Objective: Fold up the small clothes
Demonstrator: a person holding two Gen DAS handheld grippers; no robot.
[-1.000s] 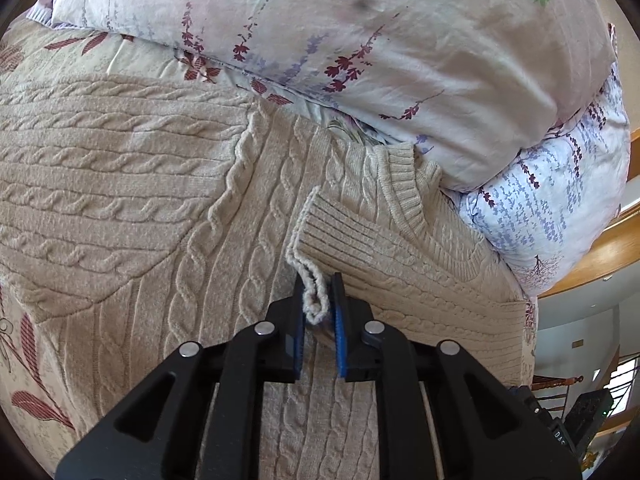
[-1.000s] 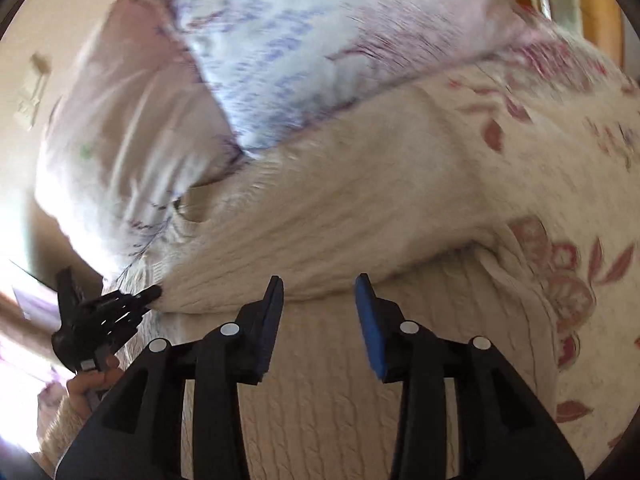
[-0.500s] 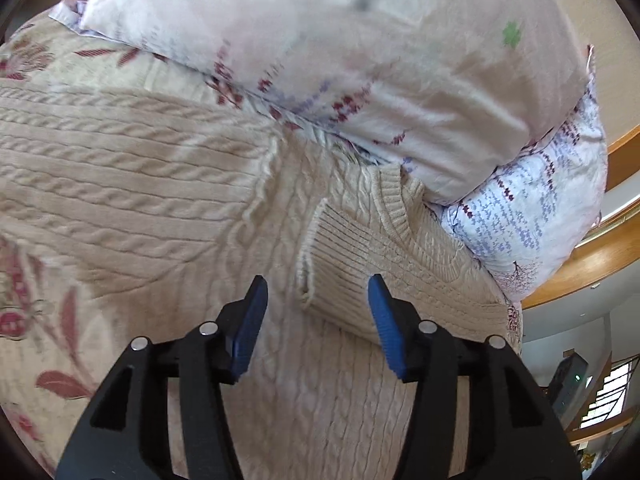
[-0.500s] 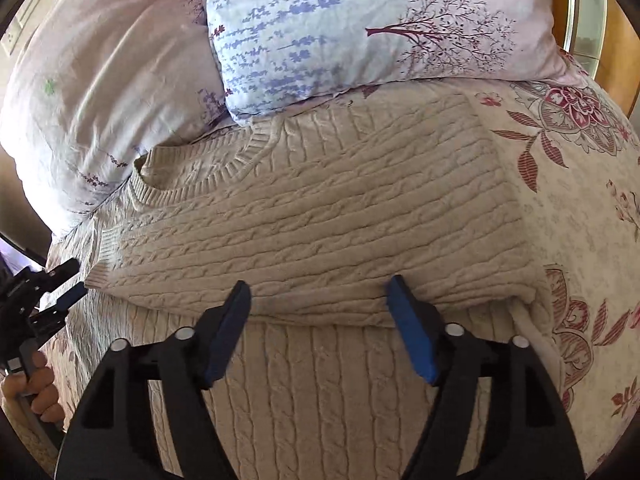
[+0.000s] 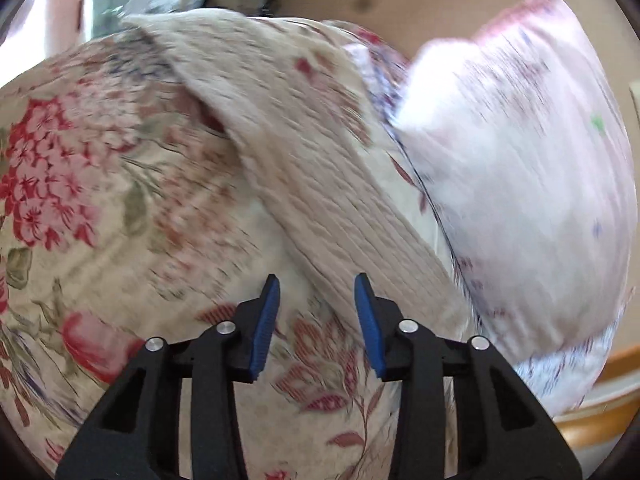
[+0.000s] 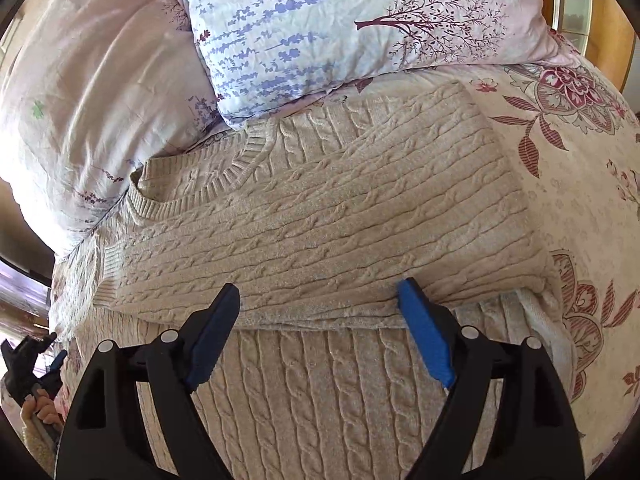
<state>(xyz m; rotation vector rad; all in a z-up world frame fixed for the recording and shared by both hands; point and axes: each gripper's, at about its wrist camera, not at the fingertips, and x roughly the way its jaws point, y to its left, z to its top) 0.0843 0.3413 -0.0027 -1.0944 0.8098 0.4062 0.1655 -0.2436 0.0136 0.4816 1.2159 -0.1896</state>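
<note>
A beige cable-knit sweater [image 6: 320, 224] lies on the floral bedspread [image 6: 580, 184], one sleeve folded across its chest below the ribbed collar. My right gripper [image 6: 320, 292] is open and empty, its jaws wide, just above the folded sleeve's lower edge. The left wrist view is blurred: the other beige sleeve [image 5: 312, 168] lies stretched out over the bedspread [image 5: 100, 200]. My left gripper [image 5: 318, 280] is open and empty, beside that sleeve's near end. It also shows at the right wrist view's lower left [image 6: 28, 360], held by a hand.
A pale pink pillow [image 6: 88, 92] and a blue-flowered pillow [image 6: 360, 24] lie against the sweater's collar end. The pink pillow [image 5: 520, 160] sits right of the outstretched sleeve. A wooden bed frame [image 6: 608, 28] runs behind.
My left gripper let go of the folded sleeve's cuff, opened, and swung left toward the other sleeve. My right gripper opened wider and steadied over the sweater.
</note>
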